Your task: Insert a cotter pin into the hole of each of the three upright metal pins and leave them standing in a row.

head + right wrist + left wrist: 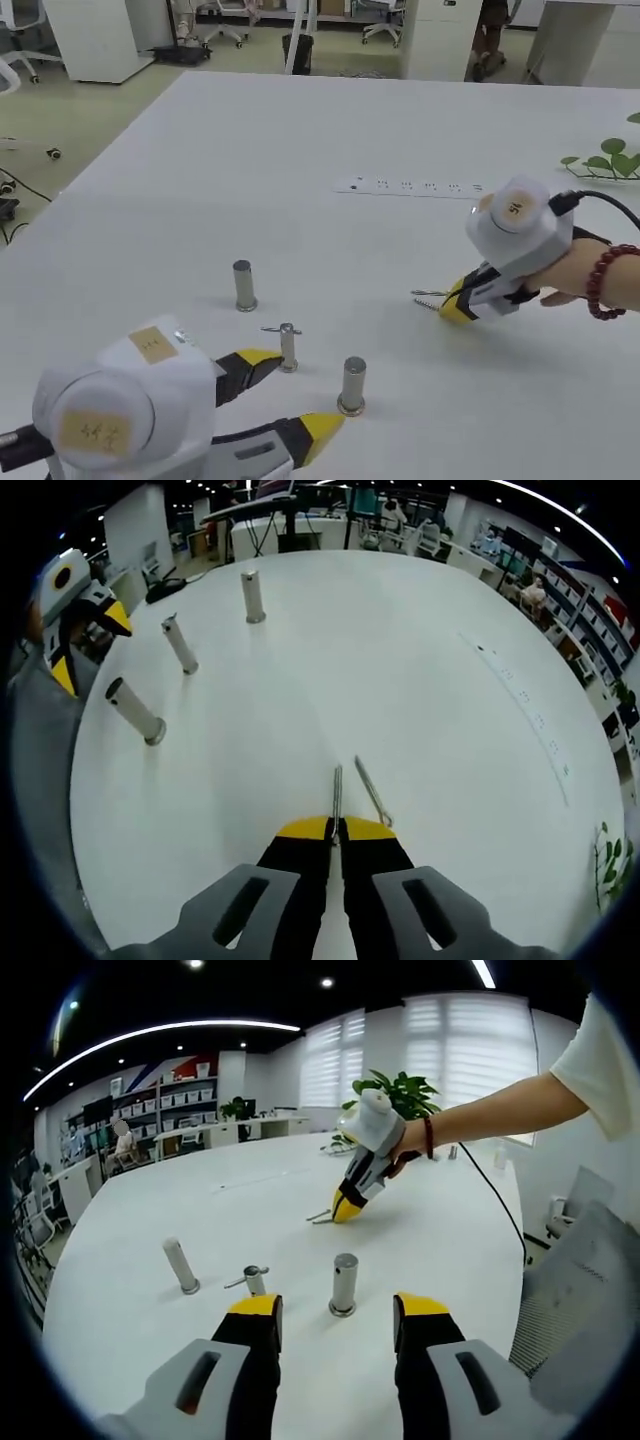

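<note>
Three upright metal pins stand in a slanted row on the white table: a far pin (244, 286), a middle pin (288, 347) with a cotter pin across its top, and a near pin (353, 385). My left gripper (290, 392) is open just in front of the row, and the near pin (344, 1283) stands beyond the gap between its jaws. My right gripper (455, 305), off to the right, is shut on a thin cotter pin (337, 790) low at the table. A second cotter pin (372, 790) lies beside it.
A flat white power strip (410, 186) lies across the table behind the right gripper. A potted plant (610, 160) sits at the right edge. Office desks and chairs stand beyond the table's far edge.
</note>
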Demonstrator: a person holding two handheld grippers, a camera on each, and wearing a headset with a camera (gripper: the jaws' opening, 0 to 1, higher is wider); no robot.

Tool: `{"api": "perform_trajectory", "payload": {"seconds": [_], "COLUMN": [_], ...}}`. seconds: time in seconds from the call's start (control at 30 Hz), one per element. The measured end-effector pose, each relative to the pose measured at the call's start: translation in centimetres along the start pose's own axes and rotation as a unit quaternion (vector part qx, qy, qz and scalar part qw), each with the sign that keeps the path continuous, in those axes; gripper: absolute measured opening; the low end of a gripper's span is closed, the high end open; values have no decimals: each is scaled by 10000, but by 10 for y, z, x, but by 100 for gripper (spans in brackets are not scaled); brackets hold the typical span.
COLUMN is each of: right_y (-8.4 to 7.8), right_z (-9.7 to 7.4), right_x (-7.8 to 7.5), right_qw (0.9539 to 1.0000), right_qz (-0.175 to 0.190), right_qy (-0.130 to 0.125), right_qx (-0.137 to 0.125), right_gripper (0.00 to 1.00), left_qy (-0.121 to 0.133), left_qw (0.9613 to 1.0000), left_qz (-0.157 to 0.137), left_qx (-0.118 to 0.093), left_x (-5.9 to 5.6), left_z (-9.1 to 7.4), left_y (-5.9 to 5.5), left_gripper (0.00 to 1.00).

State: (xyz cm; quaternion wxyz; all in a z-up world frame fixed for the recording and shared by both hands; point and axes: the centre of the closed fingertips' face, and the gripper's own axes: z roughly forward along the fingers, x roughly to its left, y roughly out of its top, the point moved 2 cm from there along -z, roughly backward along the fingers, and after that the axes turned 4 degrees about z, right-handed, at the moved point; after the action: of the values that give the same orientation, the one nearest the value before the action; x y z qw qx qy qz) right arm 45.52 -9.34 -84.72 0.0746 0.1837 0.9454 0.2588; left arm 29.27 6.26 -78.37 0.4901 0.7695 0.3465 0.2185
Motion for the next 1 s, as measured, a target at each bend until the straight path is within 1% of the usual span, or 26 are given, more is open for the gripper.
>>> {"api": "perform_trajectory", "payload": {"seconds": [0.1, 0.13, 0.17, 0.23, 0.3, 0.47, 0.53, 0.67, 0.73, 0.77, 0.8, 0.83, 0.9, 1.0], "right_y": [1, 1, 1, 2, 3, 5, 9, 14, 19, 22, 24, 27, 31, 38], "right_z": [0, 0, 0, -1, -1, -6, -11, -18, -23, -26, -29, -31, -35, -42], "right_x": [1, 2, 2, 5, 6, 8, 11, 17, 23, 27, 30, 33, 39, 50], "right_qw": [9999, 9998, 9995, 9990, 9992, 9980, 9983, 9968, 9955, 9939, 9931, 9910, 9896, 9853], "right_qz": [-96, -152, -288, -389, -377, -570, -537, -739, -878, -1030, -1095, -1254, -1346, -1594], "right_qy": [-51, -96, -125, -144, -109, -233, -239, -288, -333, -356, -371, -399, -397, -459], "right_qx": [71, 92, 106, 141, 114, 115, 43, -76, -148, -190, -209, -247, -315, -409], "right_gripper": [4, 3, 3, 3, 2, 2, 2, 2, 2, 2, 2, 2, 2, 2], "left_qy": [7, 6, -6, -22, -44, -51, -41, -39, -45, -53, -55, -62, -91, -126], "left_qw": [10000, 10000, 10000, 10000, 10000, 10000, 10000, 10000, 9999, 9999, 9999, 9999, 9998, 9995], "left_qz": [-17, -27, -41, -68, -68, -45, -33, -61, -96, -104, -109, -108, -134, -202], "left_qx": [17, 12, 8, 4, 8, -14, -32, -54, -69, -73, -73, -81, -105, -191], "left_x": [1, 1, 1, 1, 0, 2, 3, 5, 6, 6, 7, 7, 7, 7], "left_z": [0, 0, 0, 0, -1, -2, -3, -3, -3, -3, -3, -3, -3, -1], "left_y": [0, 0, 0, 0, 0, 4, 5, 7, 9, 10, 11, 13, 16, 23], "left_gripper": [43, 43, 42, 41, 40, 39, 39, 39, 38, 38, 38, 38, 37, 36]}}
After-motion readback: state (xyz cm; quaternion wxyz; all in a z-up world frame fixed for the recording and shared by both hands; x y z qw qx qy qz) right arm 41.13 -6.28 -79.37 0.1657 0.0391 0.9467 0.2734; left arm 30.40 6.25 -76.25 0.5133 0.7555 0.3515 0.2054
